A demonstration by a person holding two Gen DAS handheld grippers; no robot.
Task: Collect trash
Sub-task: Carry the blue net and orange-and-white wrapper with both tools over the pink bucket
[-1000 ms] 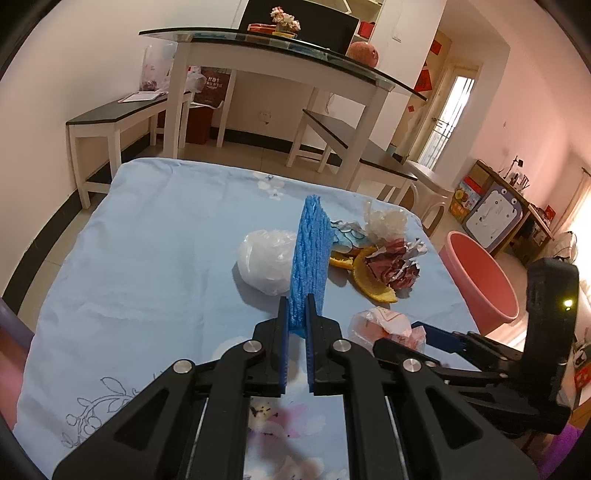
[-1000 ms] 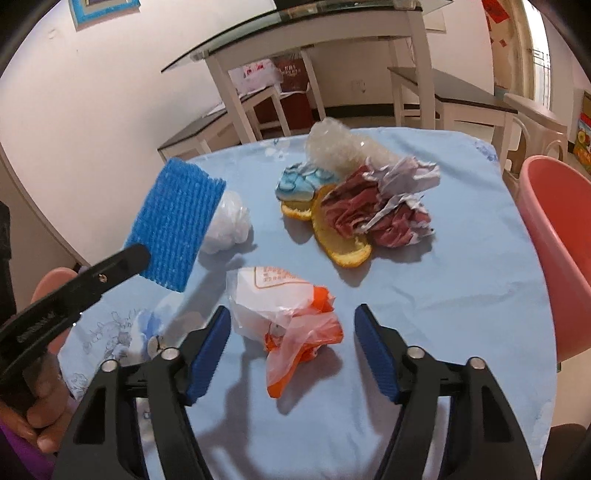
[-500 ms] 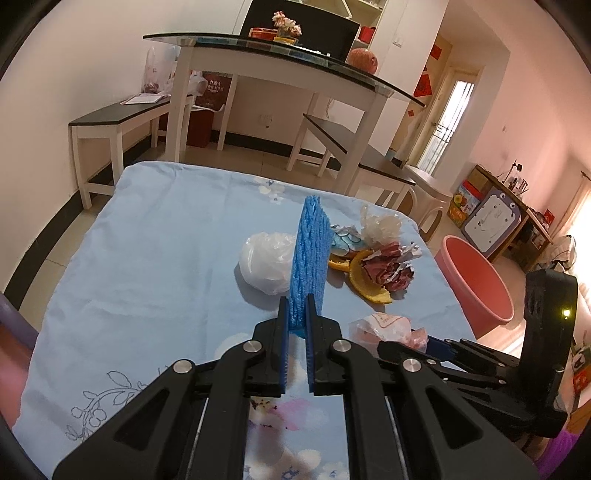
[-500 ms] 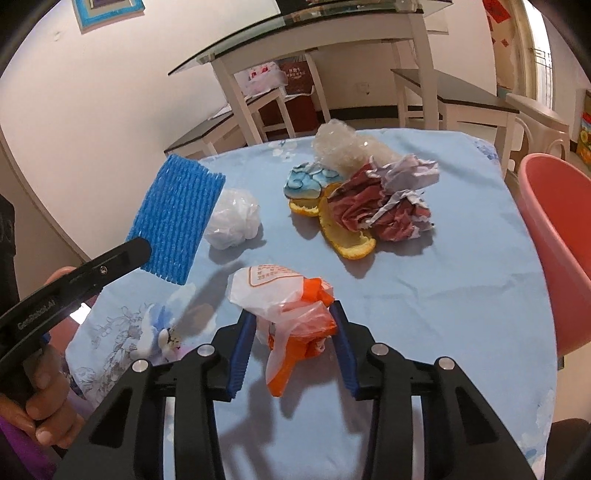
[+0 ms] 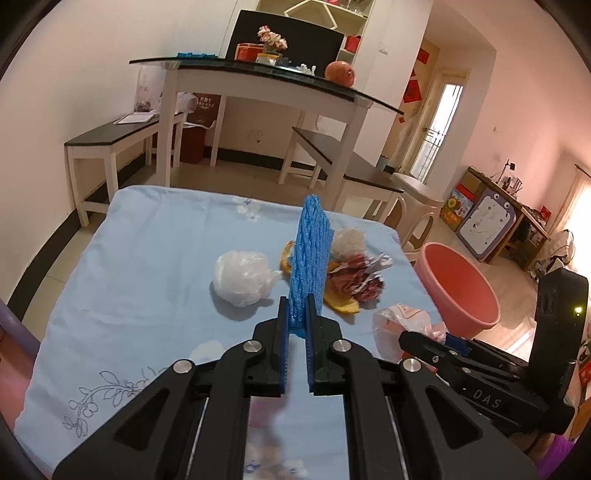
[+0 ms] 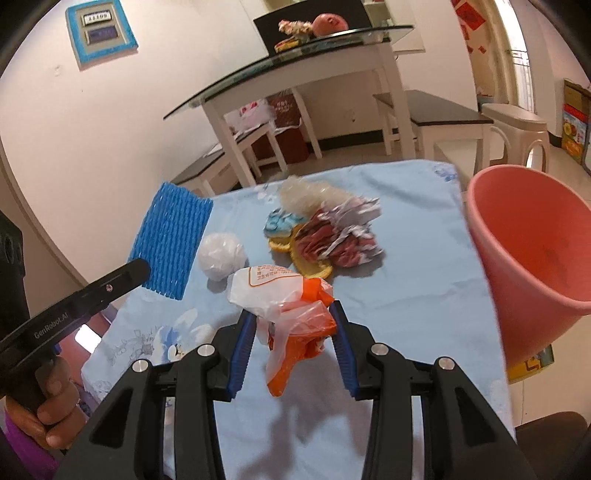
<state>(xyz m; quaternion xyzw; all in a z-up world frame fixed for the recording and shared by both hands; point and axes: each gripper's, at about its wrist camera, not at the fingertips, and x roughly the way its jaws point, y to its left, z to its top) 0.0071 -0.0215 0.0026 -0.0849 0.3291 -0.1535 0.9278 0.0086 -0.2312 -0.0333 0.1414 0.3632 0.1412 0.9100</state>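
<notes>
Basin [image 6: 532, 240] sits off the table's right edge, nearest your right gripper [image 6: 291, 332], clamped on the orange-and-white bag [image 6: 288, 306]; your left gripper [image 5: 297, 332] pinches the blue foam net [image 5: 308, 258] upright.

You are looking across a room with pale walls [image 5: 92, 74] and a tiled floor [image 5: 229, 177] edged by a dark skirting strip. Ahead of you stands a white-legged dining table [image 5: 258, 79] with a dark glass top, and a dark-topped bench [image 5: 110, 136] sits on each side of it. A flower arrangement [image 5: 272, 37] and a round red fruit [image 5: 340, 74] rest on the glass. To your right, daylight comes through a barred door [image 5: 439, 125]. A blue-framed panel [image 6: 101, 33] hangs on the wall. A low cluttered cabinet [image 5: 517, 229] stands further right.
</notes>
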